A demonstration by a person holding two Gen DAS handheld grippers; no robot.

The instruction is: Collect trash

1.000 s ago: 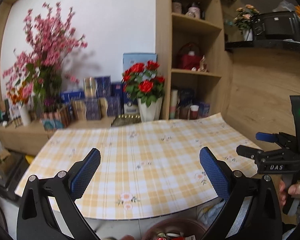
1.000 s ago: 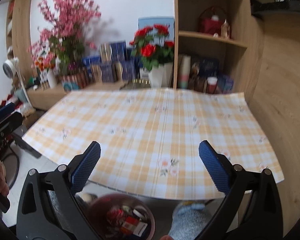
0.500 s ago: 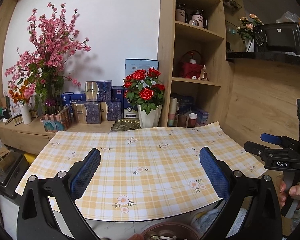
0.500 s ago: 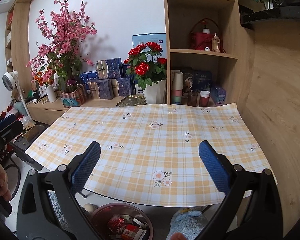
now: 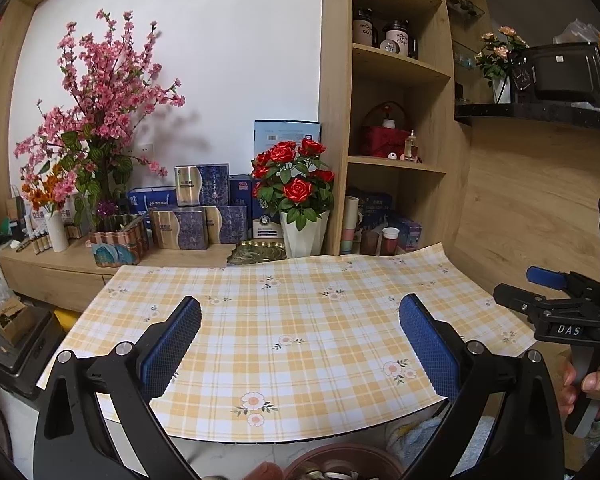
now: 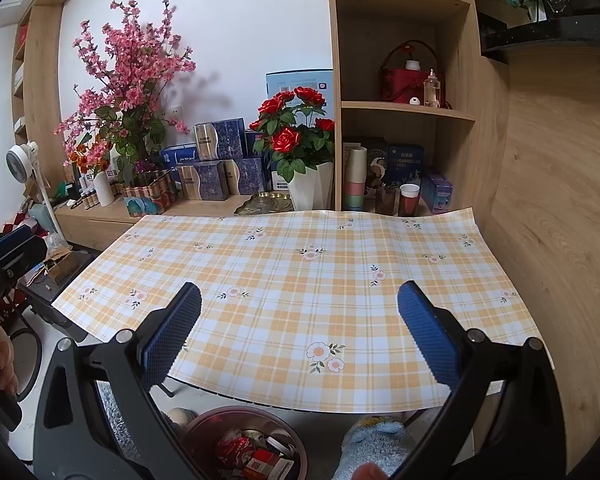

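We hold both sets of jaws wide apart with nothing between them. Our left gripper (image 5: pixel 300 336) hovers above the near edge of the surface (image 5: pixel 340 320), which is covered by a yellow plaid cloth with small flowers, and our right gripper (image 6: pixel 300 332) hovers over the same near edge a little further right. In the left wrist view the right gripper also shows at the far right, held by a hand (image 5: pixel 592 384); in the right wrist view the left gripper shows at the far left edge.

Below the near edge of the surface, on the floor, stands a round reddish bin (image 6: pixel 204 432). Inside it we see the trash (image 6: pixel 256 456): red and white wrappers or packets and what looks like a can, too jumbled to tell apart. Just right of the bin lies a fluffy blue item (image 6: pixel 372 444).

Beyond the far edge, a white vase of red roses (image 6: pixel 296 136) stands beside blue gift boxes (image 6: pixel 220 156), with a tall spray of pink blossoms (image 6: pixel 128 76) to the left. Wooden shelves (image 6: pixel 404 108) to the right carry a red basket and stacked cups.
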